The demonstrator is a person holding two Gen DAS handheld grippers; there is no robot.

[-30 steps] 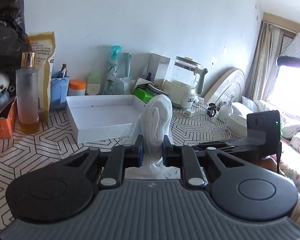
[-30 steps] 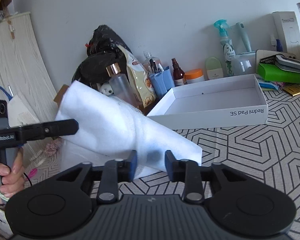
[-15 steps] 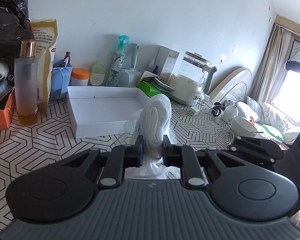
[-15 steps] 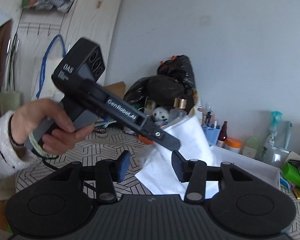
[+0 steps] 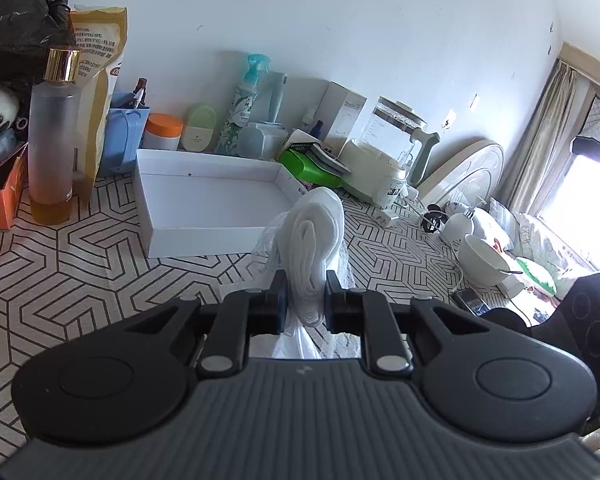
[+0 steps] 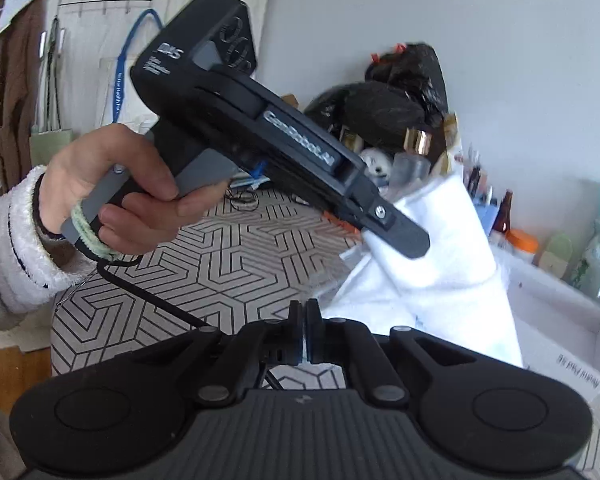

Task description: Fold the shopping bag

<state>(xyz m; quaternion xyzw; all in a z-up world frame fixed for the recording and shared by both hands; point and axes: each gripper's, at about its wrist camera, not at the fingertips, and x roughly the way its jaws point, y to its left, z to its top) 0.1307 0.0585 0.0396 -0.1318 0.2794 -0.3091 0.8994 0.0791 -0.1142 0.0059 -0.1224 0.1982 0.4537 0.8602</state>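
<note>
From the left wrist view, the left gripper (image 5: 305, 300) is clamped on the shopping bag (image 5: 314, 236), a white bag bunched into a thick rolled fold that stands up between the fingers, above the patterned bench (image 5: 80, 264). Some thin clear plastic shows around the lower part of the fold. Just beyond it lies a shallow white box (image 5: 204, 208), open and with nothing in it. Behind that, along the wall, a blue holder (image 5: 124, 140) has a few pens or tubes sticking out, and an orange carton (image 5: 0, 196) at the left edge is open, its contents too dark to tell. A tall frosted bottle (image 5: 54, 140) holds a little amber liquid at the bottom.

From the right wrist view, the right gripper (image 6: 304, 332) has its fingers pressed together with nothing between them. The left hand (image 6: 128, 192) holds the other gripper, whose tip pinches the bag (image 6: 440, 264); the bag hangs in a loose white sheet down toward the bench, beside the white box (image 6: 560, 320).

The fold looks part-way done: one end is gathered, the rest hangs free. The next move probably calls for the right gripper to open and take the loose lower edge, then bring it up to the held end.
</note>
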